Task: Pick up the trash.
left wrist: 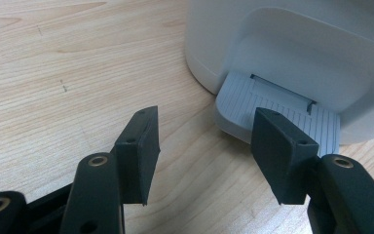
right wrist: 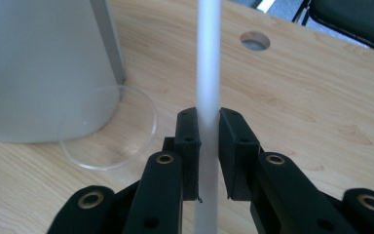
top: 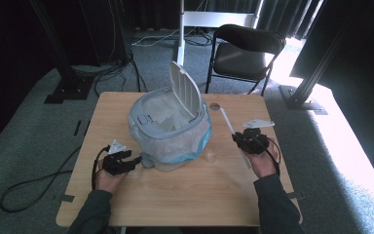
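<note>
Near the counter's right edge: my right tool (right wrist: 208, 131) clamps the white rod (right wrist: 208, 63) | left tool (left wrist: 204, 146) gapes empty before the bin's pedal (left wrist: 277, 114).

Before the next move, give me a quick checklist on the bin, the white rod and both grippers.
1. Right gripper clamped on white rod: ok.
2. Bin lid raised: ok.
3. Bag lining the bin: ok.
4. Left gripper open by the pedal, nothing between its pads: ok.
5. Clear disc on the table beside the bin, may obstruct: cannot tell.
</note>
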### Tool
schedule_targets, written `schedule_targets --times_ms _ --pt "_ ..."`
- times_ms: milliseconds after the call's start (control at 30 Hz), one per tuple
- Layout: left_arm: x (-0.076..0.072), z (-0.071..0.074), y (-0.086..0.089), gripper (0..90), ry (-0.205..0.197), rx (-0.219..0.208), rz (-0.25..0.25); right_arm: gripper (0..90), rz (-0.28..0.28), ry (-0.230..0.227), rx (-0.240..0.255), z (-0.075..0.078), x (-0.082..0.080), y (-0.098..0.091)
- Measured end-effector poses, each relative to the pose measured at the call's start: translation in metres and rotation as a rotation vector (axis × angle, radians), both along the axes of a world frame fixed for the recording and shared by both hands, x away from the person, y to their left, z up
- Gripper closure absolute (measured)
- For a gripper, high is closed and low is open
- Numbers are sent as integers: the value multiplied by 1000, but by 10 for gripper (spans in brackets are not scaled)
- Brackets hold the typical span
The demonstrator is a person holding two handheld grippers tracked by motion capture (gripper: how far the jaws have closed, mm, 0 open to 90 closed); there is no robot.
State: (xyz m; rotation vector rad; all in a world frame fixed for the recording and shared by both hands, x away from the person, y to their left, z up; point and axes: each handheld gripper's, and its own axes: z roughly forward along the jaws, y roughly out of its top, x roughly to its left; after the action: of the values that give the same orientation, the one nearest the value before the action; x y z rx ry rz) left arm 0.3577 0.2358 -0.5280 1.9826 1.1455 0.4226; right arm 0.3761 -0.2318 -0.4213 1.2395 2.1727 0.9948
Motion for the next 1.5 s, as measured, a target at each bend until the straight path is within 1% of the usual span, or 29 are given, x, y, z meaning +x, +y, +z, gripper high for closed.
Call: schedule_targets --times_ms 300,467,600,967,1200,1267,1400,1500 --pt "0 0 0 441 3 3 -3 791 43 -54 32 11 -7 6" --pt "0 0 0 441 4 4 -3 791 61 -75 47 16 -11 9" --pt "0 0 0 441 5 4 -3 790 95 -106 66 20 -17 13" --pt "0 0 0 441 6 2 -4 790 145 -181 99 32 -29 19" --pt "0 0 0 441 9 2 -5 789 175 -208 104 33 -35 23" --pt "0 0 0 441 9 0 -5 789 185 -223 109 33 -38 23" --pt "0 0 0 441 9 2 -5 790 195 -250 116 36 -42 23" --pt "0 0 0 441 10 2 -5 790 199 -259 119 38 -44 23"
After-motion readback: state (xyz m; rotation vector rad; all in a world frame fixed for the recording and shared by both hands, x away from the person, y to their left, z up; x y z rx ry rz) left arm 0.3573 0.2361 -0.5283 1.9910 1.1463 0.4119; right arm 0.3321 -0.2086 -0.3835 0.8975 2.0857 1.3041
